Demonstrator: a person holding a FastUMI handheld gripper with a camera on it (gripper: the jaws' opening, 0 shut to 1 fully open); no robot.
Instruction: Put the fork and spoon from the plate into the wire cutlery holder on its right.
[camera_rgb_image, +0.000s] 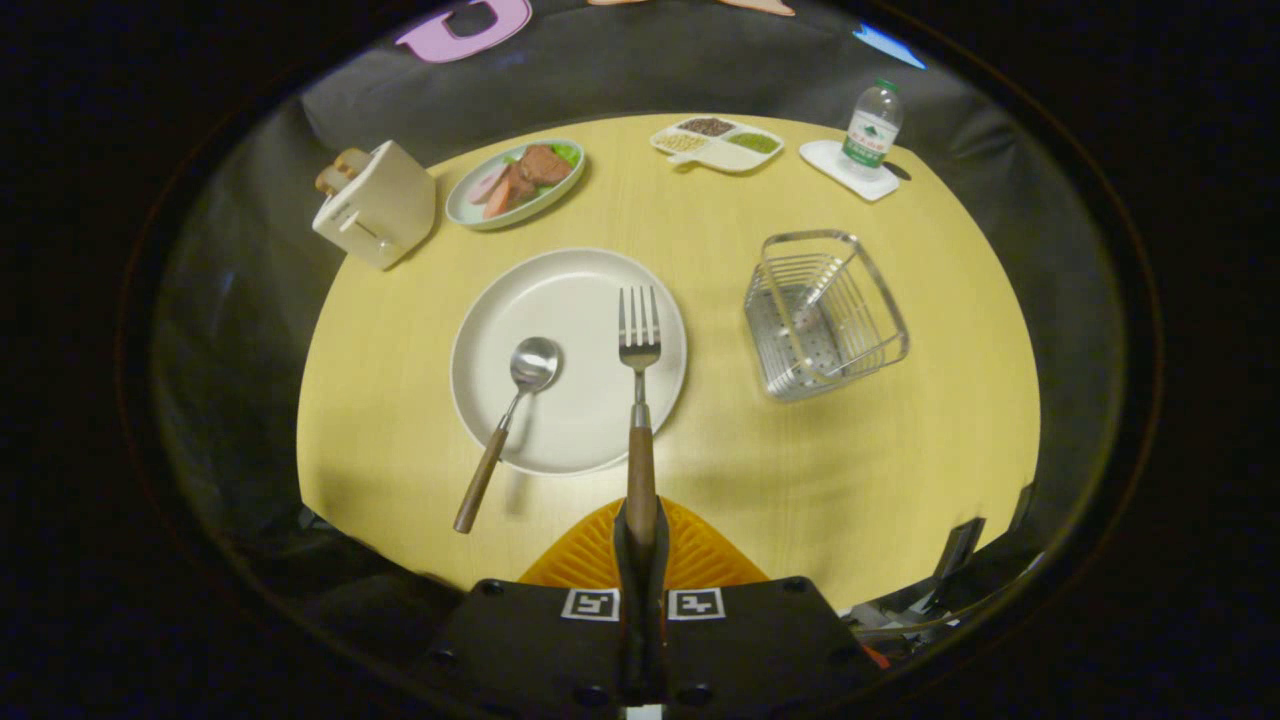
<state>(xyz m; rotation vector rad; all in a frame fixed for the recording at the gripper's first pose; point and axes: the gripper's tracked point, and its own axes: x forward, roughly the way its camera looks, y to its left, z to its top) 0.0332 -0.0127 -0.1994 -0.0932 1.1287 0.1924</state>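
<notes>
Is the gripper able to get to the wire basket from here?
Probably yes. The gripper has its jaws shut on the fork, and the wire basket stands open-topped beyond them to the right, with bare table between.

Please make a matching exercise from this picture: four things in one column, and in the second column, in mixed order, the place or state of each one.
Things:
1. fork
2. spoon
3. wire holder
4. water bottle

Places or states:
A. stands on a small white tray at the far side of the table
B. its wooden handle is held between the fingers of the gripper
C. empty, to the right of the plate
D. bowl on the plate, handle reaching over the near rim

Pairs: 1-B, 2-D, 3-C, 4-A
</notes>
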